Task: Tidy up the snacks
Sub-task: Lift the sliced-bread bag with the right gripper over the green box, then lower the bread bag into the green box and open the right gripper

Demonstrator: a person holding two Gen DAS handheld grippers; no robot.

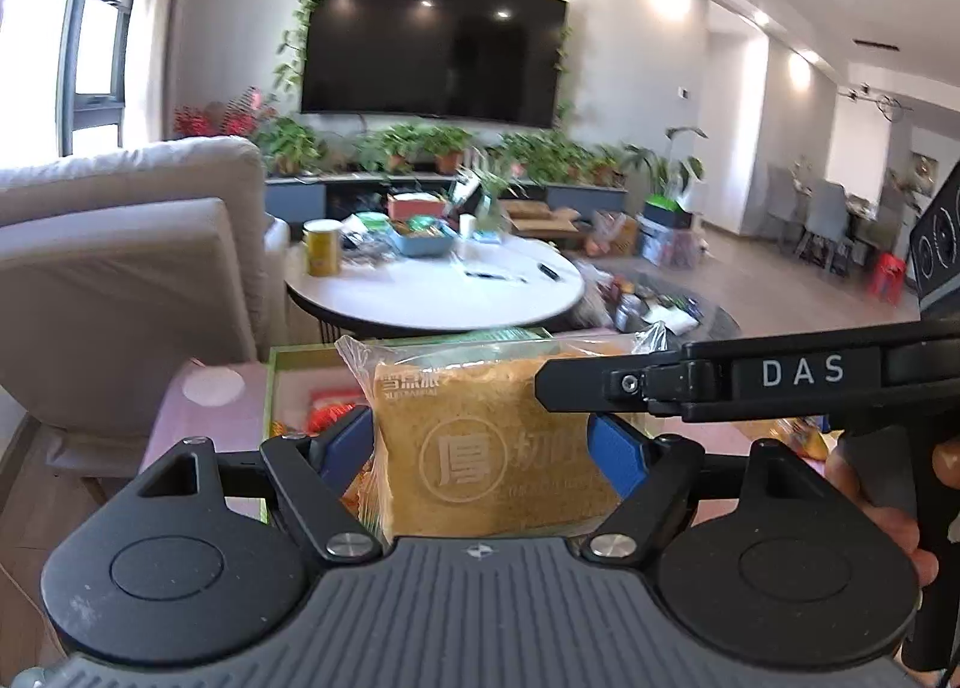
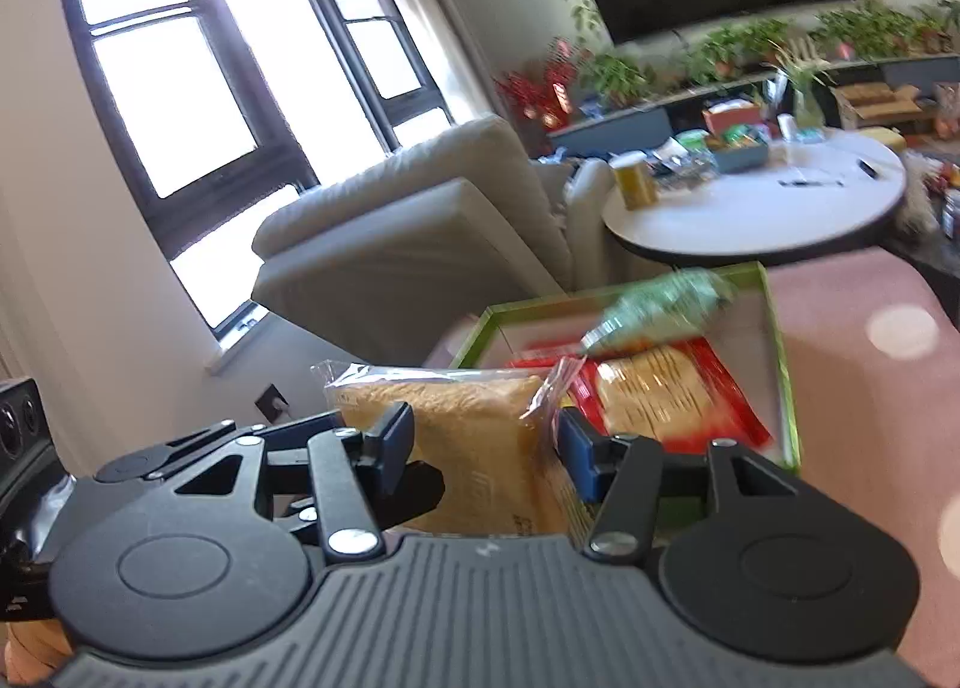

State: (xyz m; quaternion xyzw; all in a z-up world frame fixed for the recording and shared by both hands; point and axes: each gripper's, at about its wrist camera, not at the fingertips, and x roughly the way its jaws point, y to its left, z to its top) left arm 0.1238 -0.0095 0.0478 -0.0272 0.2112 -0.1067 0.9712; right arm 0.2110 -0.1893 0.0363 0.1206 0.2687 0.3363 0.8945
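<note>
Pink tabletop (image 2: 852, 388), green-rimmed tray (image 2: 780, 364), both jaws clamp bread bag (image 1: 480, 436), sofa (image 1: 120, 268), television (image 1: 432, 39).

The green packet (image 2: 660, 316) in the box (image 2: 780, 340) was smeared by motion, its print unreadable. The bread bag (image 1: 492, 436) hid most of the box's contents in the left wrist view, and the left claw's (image 1: 486, 448) body covered the bag's lower end. Small things on the round counter (image 1: 432, 298) were too small to name.
</note>
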